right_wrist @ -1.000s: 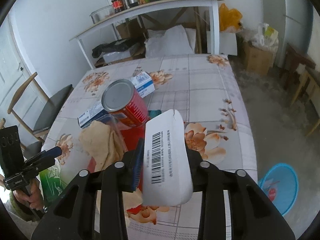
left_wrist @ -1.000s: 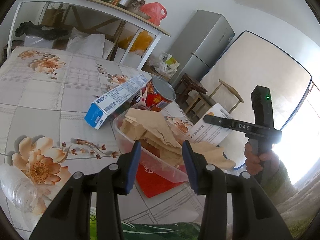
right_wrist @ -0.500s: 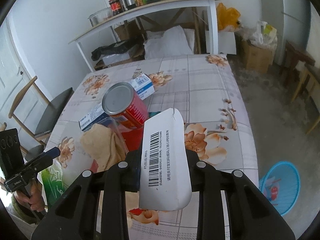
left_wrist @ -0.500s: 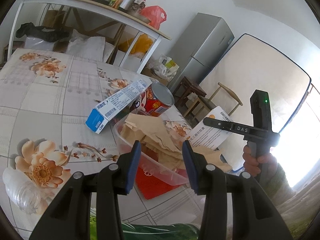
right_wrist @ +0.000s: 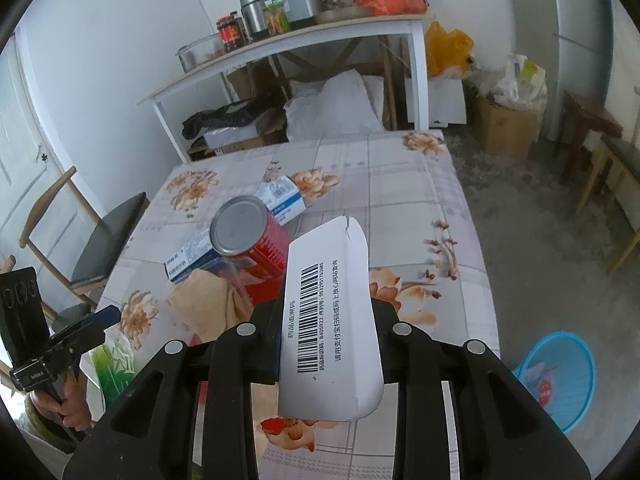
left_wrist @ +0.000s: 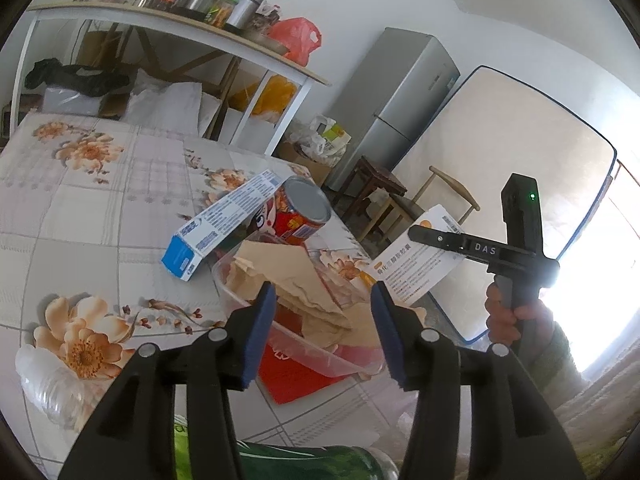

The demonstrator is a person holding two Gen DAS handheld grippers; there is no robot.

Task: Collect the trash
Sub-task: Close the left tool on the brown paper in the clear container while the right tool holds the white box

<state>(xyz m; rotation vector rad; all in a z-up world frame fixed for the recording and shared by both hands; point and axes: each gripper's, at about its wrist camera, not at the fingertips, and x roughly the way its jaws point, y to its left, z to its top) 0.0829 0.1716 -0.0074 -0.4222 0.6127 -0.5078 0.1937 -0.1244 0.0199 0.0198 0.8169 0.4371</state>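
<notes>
A tabletop (right_wrist: 404, 184) under a flowered cloth carries the trash. The right gripper (right_wrist: 328, 332) holds a white cardboard medicine box (right_wrist: 330, 320) with a barcode, its jaws closed on the box's sides, raised above the near edge. The left gripper (left_wrist: 322, 330) has just been opening its jaws; they stand apart with nothing pressed between them, above a clear plastic tub (left_wrist: 316, 354) of crumpled brown paper (left_wrist: 288, 276). Behind the tub lies a tilted red tin can (left_wrist: 298, 216), touching a long blue-and-white carton (left_wrist: 222, 220). A blue plastic basket (right_wrist: 560, 380) sits on the floor, near right.
</notes>
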